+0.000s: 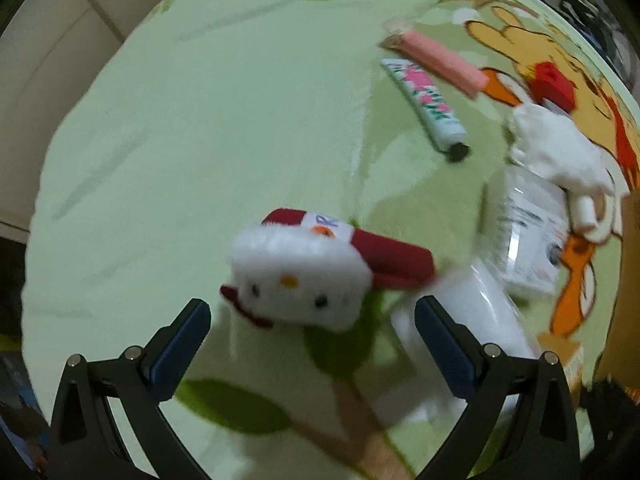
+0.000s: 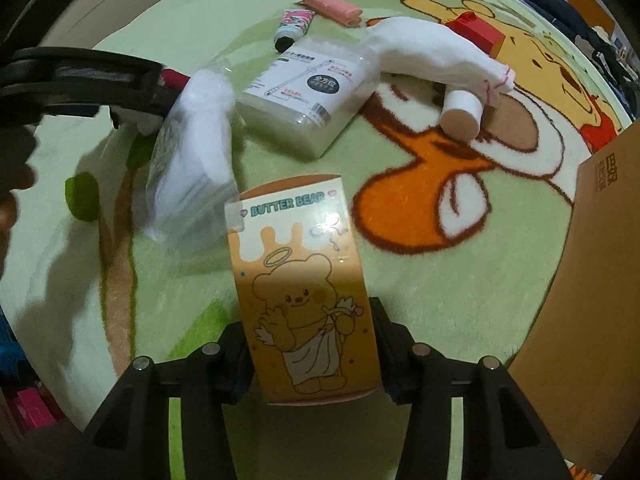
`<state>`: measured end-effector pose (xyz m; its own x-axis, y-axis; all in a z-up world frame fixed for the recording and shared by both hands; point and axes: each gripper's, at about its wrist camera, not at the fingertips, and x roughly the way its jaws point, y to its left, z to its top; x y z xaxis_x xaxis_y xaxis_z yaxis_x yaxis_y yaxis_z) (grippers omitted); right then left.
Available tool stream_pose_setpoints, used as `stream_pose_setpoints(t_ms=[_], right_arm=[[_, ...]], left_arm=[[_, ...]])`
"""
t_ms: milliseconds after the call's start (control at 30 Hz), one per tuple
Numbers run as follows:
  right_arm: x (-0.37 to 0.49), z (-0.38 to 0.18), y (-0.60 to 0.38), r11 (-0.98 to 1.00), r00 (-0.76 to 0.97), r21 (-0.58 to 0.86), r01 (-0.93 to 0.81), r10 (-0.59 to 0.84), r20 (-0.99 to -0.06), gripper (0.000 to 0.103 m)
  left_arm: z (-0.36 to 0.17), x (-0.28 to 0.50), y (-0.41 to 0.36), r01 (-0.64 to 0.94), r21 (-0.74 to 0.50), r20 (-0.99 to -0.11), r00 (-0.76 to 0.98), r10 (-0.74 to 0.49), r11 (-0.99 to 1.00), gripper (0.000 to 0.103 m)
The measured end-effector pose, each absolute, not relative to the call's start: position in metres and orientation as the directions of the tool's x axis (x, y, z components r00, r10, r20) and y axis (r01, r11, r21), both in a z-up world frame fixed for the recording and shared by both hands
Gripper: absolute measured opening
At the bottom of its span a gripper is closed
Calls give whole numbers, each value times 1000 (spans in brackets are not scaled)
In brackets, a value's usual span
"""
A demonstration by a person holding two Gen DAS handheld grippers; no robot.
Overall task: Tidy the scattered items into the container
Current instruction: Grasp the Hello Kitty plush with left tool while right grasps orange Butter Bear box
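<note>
In the left wrist view my left gripper (image 1: 314, 320) is open, and a white and red plush cat toy (image 1: 296, 280) lies on the green blanket just ahead of its fingertips, untouched. The picture is blurred. My right gripper (image 2: 312, 346) is shut on an orange "Butter Bear" packet (image 2: 304, 280), which stands up between the fingers. The brown cardboard box (image 2: 592, 300) rises at the right edge, close to the right gripper; its flap (image 1: 628, 280) also shows in the left view.
Scattered on the blanket are a floral tube (image 2: 294, 26), a pink roll (image 2: 332, 6), a white sock (image 2: 432, 60), a red block (image 2: 478, 32), a white cylinder (image 2: 460, 114), a clear swab box (image 2: 308, 96) and a plastic bag of white pads (image 2: 196, 152). The left tool's black frame (image 2: 80, 76) reaches in at upper left.
</note>
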<state>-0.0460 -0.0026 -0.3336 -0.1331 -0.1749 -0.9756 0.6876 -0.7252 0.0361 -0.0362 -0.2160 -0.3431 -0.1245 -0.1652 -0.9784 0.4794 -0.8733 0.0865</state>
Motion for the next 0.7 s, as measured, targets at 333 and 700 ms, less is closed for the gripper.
stream_pose_setpoints(t_ms=[333,700], right_arm=[[-49,-329,1,-732,-121,54,679,-184,-975,50],[-48,-326,-4,-730,-127,26,683,-155,-980,51]], left_arm=[[-338,-5,-298,545,358,-911,26,-412,-758,94],[-333,-21,-283,556,81,-979,-112,-171,-827,103]])
